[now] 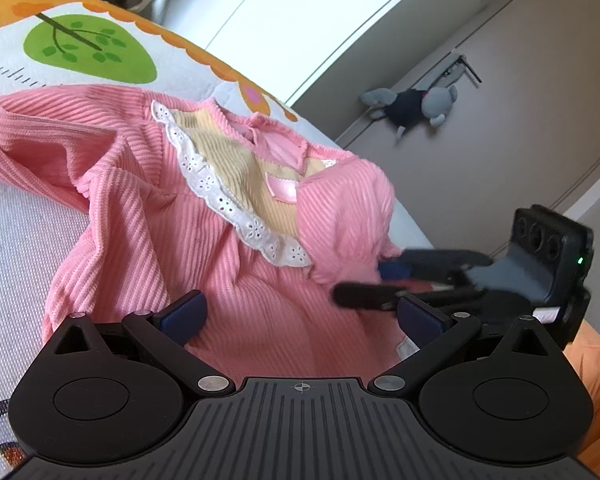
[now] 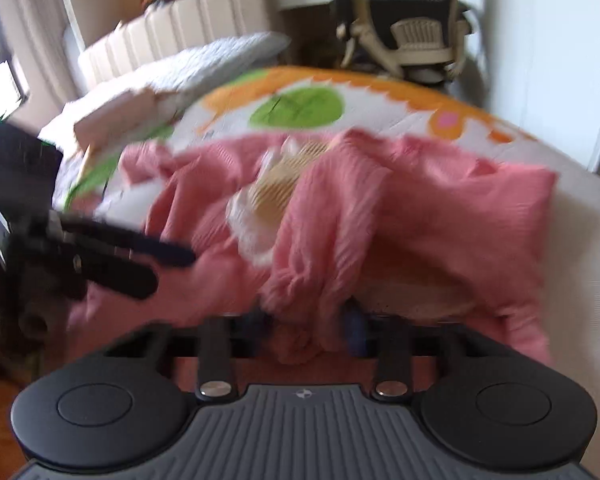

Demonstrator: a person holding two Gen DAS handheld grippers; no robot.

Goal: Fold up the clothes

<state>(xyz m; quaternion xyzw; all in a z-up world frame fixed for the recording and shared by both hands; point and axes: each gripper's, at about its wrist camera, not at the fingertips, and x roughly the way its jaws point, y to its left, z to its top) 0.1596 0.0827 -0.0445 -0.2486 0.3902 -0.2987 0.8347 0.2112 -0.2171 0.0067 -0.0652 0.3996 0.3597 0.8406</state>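
A pink ribbed dress [image 1: 256, 304] with a cream bib and white lace collar [image 1: 228, 168] lies rumpled on the bed. My left gripper [image 1: 302, 314] is open, its blue-padded fingers [image 1: 184, 314] spread wide just above the skirt with nothing between them. To its right, my right gripper [image 1: 380, 280] meets the lifted short sleeve [image 1: 348, 216]. In the blurred right wrist view, the right gripper [image 2: 312, 328] is shut on a bunched fold of the pink dress [image 2: 440, 208], which rises from the bed. The left gripper [image 2: 172, 272] shows at the left over the fabric.
The bedspread [image 1: 88, 48] is white with an orange border and green leaf prints. A grey stuffed toy [image 1: 412, 108] lies on the floor beyond the bed's edge. An office chair [image 2: 416, 40] stands past the bed, pillows [image 2: 204, 64] lie at its head, and orange cloth [image 1: 596, 380] sits beside me.
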